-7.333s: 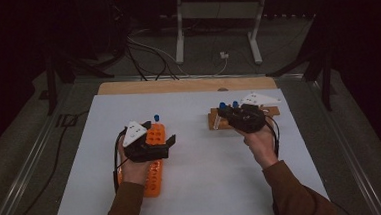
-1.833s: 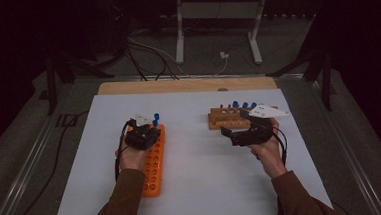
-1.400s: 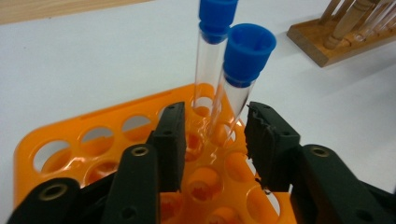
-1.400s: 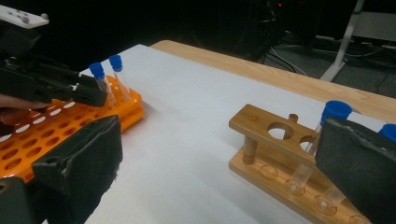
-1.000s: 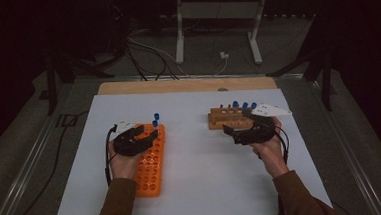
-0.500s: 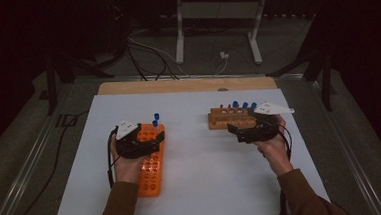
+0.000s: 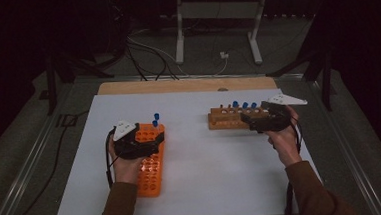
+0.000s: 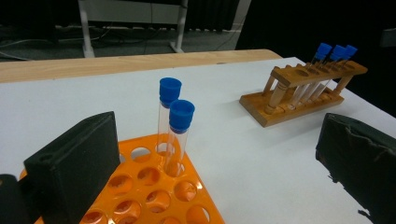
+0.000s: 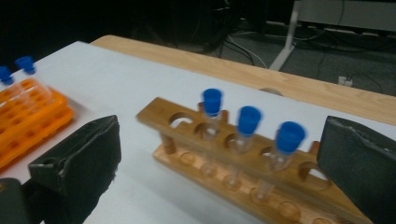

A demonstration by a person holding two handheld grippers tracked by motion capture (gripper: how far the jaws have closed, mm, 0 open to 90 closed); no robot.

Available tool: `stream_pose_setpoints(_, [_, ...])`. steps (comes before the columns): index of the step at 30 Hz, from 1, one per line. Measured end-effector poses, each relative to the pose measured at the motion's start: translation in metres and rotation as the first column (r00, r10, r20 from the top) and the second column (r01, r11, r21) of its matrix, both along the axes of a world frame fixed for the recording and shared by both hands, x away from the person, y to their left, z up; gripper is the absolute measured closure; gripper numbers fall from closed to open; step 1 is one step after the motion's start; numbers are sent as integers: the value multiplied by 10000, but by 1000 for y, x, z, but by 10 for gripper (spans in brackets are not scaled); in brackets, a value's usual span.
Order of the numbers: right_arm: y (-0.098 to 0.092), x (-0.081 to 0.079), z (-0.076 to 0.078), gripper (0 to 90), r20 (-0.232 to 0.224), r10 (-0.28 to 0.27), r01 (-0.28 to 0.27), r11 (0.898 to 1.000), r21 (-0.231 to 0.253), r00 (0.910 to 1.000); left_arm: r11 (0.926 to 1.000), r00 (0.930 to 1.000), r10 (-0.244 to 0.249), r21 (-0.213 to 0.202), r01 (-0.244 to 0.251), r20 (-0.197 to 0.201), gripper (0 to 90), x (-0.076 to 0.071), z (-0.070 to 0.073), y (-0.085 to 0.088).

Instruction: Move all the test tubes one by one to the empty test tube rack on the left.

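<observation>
An orange tube rack (image 7: 150,172) lies at the left of the white table, with two blue-capped tubes (image 7: 155,120) upright at its far end. My left gripper (image 7: 150,140) hovers over that rack. Its jaws have just been opening and now stand wide, and the two tubes (image 8: 180,126) stand free just ahead of them. At the right stands a wooden rack (image 7: 224,119) holding three blue-capped tubes (image 7: 244,105). My right gripper (image 7: 257,121) is at its near right end, open, with the tubes (image 9: 247,121) ahead of its jaws and untouched.
The white sheet (image 7: 207,161) covers the table, with a wooden strip (image 7: 177,86) along its far edge. Cables and a metal stand (image 7: 213,16) lie on the dark floor beyond. Between the two racks the sheet is bare.
My right gripper has shifted to the right along the wooden rack. My left hand has stayed over the orange rack.
</observation>
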State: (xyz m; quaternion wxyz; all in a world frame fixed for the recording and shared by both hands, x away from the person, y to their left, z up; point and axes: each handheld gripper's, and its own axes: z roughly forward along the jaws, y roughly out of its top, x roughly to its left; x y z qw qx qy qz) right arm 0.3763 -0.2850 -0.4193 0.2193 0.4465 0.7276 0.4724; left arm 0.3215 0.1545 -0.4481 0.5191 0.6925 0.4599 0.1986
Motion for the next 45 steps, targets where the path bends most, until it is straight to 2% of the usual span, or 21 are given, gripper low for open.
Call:
stream_pose_setpoints(8, [-10, 12, -1, 37, -86, -408, 408, 9991, -91, 9991, 10000, 10000, 20, 37, -20, -15, 7, -1, -1, 0])
stream_pose_setpoints(16, [-16, 24, -13, 107, -353, -598, 589, 9980, -249, 9976, 10000, 10000, 45, -40, -45, -37, 7, -1, -1, 1])
stream_pose_setpoints(19, [-20, 28, -19, 190, -391, -729, 718, 9970, -288, 9966, 10000, 10000, 52, -60, -53, -43, 7, -1, -1, 2])
stream_pose_setpoints(27, [-20, 33, -29, 522, -183, -799, 789, 9955, -518, 9966, 9999, 9999, 118, -125, -119, -78, 7, -2, -1, 3])
stream_pose_setpoints(32, [-19, 37, -34, 659, -251, -746, 733, 9961, -495, 9969, 9998, 9999, 127, -120, -128, -112, 8, -1, -1, 4])
stream_pose_setpoints(38, [-18, 41, -41, 751, -465, -705, 684, 9966, -461, 9964, 9999, 9998, 130, -107, -131, -135, 7, -1, -2, 4])
stream_pose_setpoints(45, [-16, 43, -43, 760, -457, -775, 755, 9961, -451, 9959, 9999, 9998, 106, -99, -107, -158, 7, -1, -2, 4])
